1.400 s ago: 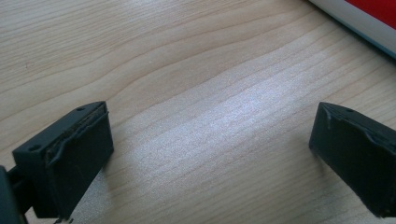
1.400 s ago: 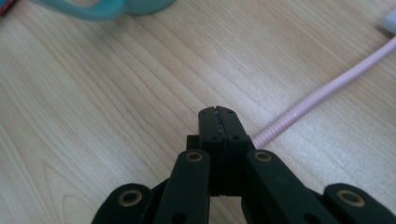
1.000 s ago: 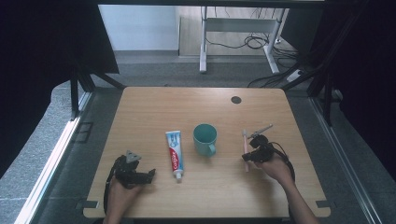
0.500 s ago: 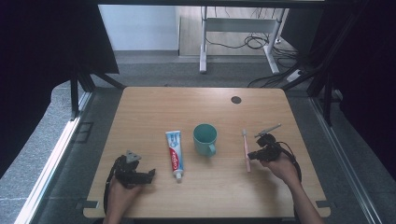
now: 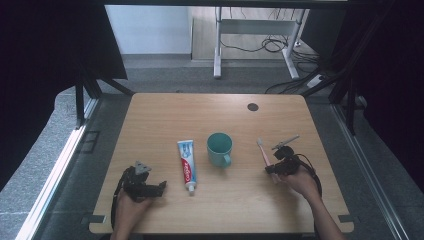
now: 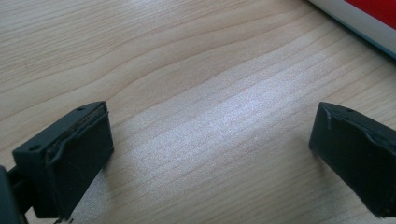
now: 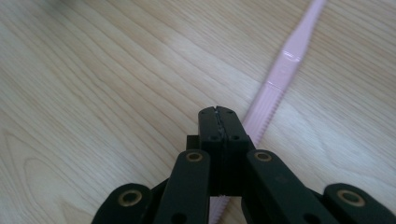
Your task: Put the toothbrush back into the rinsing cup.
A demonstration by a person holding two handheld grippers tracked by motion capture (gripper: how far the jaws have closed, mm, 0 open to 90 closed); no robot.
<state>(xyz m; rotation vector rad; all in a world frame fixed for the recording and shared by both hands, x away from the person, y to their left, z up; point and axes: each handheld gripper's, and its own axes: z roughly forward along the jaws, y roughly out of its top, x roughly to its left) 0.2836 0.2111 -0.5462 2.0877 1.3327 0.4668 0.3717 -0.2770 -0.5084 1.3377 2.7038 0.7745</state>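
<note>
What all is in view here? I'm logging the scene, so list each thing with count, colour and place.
table: one, light wood, under everything.
mug: one, teal, upright at the table's middle.
toothpaste tube: one, white with red and blue, flat, left of the mug.
toothbrush: one, pink, flat on the table, right of the mug, running under the right gripper.
dark disc: one, far right part of the tabletop.
left gripper: one, black, fingers apart over bare wood, near left.
right gripper: one, black, fingers together above the toothbrush.
</note>
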